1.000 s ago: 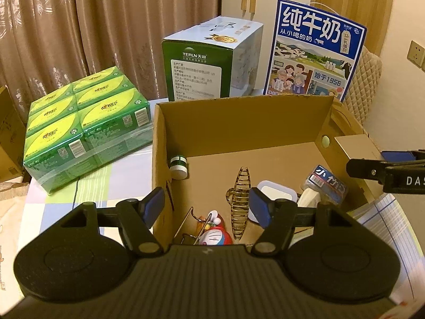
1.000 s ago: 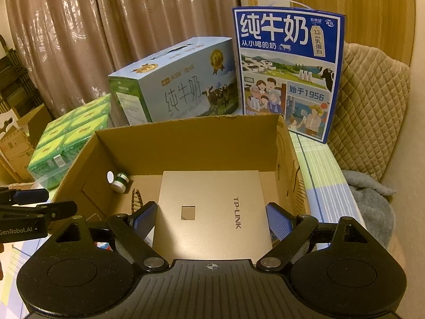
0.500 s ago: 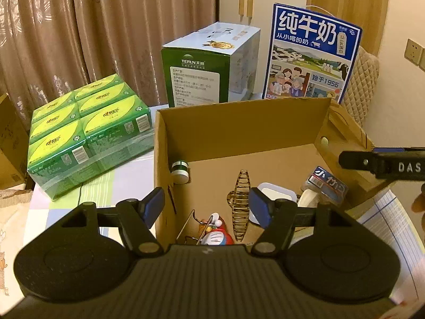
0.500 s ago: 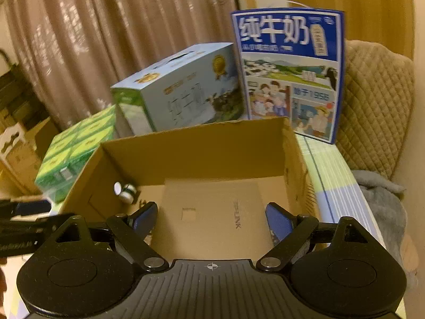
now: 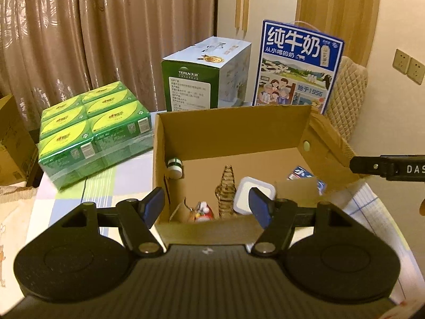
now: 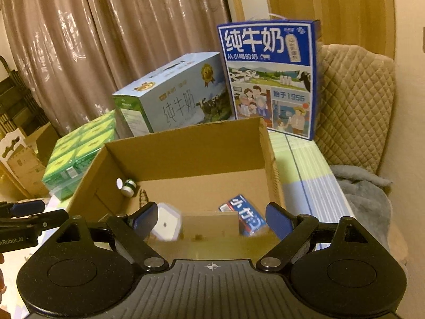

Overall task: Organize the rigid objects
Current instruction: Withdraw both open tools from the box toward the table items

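Observation:
An open cardboard box (image 5: 233, 133) (image 6: 186, 146) stands on the table. Inside lie a small white-and-green jar (image 5: 174, 165) (image 6: 128, 186), a brown spiral hair clip (image 5: 225, 188), a white square container (image 5: 253, 195) (image 6: 166, 224), a blue packet (image 5: 305, 176) (image 6: 247, 215), a red-and-white toy figure (image 5: 203, 211) and a tan TP-LINK box (image 6: 209, 226) (image 5: 296, 191), blurred in the right wrist view. My left gripper (image 5: 207, 206) is open and empty at the box's near left corner. My right gripper (image 6: 212, 218) is open and empty above the box's near right side.
A pack of green tissue boxes (image 5: 90, 130) sits left of the box. A green-and-white milk carton (image 5: 204, 74) and a blue milk carton (image 5: 297, 63) stand behind it. A quilted chair (image 6: 353, 101) with a grey cloth (image 6: 364, 194) is at the right.
The tan TP-LINK box, between my right fingers a second ago, has dropped into the cardboard box. Both grippers have pulled back and up, away from the box.

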`<state>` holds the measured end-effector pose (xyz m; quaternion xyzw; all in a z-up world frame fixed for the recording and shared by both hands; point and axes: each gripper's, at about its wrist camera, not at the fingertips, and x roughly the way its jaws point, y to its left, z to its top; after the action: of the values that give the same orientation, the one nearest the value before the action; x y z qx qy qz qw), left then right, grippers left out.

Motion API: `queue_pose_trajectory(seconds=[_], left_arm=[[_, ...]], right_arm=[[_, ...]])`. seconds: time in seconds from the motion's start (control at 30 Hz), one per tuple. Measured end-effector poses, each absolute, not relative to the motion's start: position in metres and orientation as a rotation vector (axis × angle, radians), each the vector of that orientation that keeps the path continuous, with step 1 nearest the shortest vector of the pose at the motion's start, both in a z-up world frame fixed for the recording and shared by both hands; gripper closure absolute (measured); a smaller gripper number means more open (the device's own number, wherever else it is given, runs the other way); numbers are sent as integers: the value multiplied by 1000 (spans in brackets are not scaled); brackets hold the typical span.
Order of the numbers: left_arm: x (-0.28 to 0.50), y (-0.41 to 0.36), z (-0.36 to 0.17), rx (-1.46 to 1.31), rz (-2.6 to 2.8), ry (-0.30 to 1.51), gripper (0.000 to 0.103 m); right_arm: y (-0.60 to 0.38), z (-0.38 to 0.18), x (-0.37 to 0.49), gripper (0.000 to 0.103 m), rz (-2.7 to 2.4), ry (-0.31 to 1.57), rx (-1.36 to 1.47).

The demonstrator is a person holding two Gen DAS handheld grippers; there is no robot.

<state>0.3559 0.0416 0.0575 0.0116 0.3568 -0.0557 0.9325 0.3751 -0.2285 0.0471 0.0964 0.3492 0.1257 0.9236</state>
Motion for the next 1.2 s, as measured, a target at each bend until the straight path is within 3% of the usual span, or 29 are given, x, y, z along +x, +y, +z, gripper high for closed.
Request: queue_pose_trajectory(seconds=[0.37,0.73,1.2], left_arm=[[258,43,77,-28,-108,710,37],[174,44,62,-47,-61,720,37],[139,37,42,-8,-42,753,37]], right_arm=[[-239,59,269,18,254,698,207],[-233,25,172,18,295,731,141],[-219,-6,142,18,346,802,167]])
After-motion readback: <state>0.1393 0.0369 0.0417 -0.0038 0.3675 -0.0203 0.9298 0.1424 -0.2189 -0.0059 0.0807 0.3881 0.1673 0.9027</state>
